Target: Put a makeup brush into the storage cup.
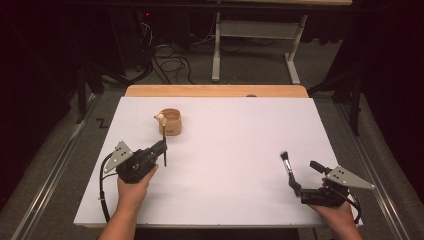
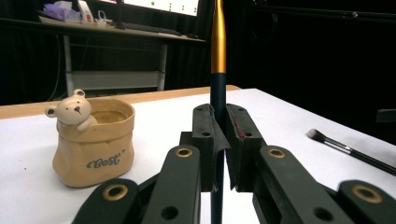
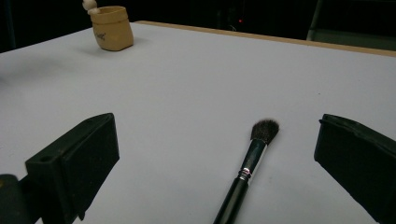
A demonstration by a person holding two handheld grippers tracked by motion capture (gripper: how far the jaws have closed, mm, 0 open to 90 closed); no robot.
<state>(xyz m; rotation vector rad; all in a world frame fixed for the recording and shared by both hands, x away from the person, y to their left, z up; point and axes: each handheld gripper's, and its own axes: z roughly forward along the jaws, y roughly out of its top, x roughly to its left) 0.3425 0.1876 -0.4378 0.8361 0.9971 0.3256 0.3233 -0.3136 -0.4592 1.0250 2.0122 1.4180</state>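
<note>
Bright evenly lit white table (image 1: 225,150), dark surroundings, soft faint shadows, slightly grainy, near tongs blurred

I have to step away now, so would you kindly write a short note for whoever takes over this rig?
Left gripper: shut on an upright gold-and-dark brush, beside the bear pot, not yet over it.
Right gripper: open, jaws either side of the black brush, which lies flat on the table.
Done: one brush picked up.
Left, probably: put the held brush in the pot, then grasp the black one and bring it over.
</note>
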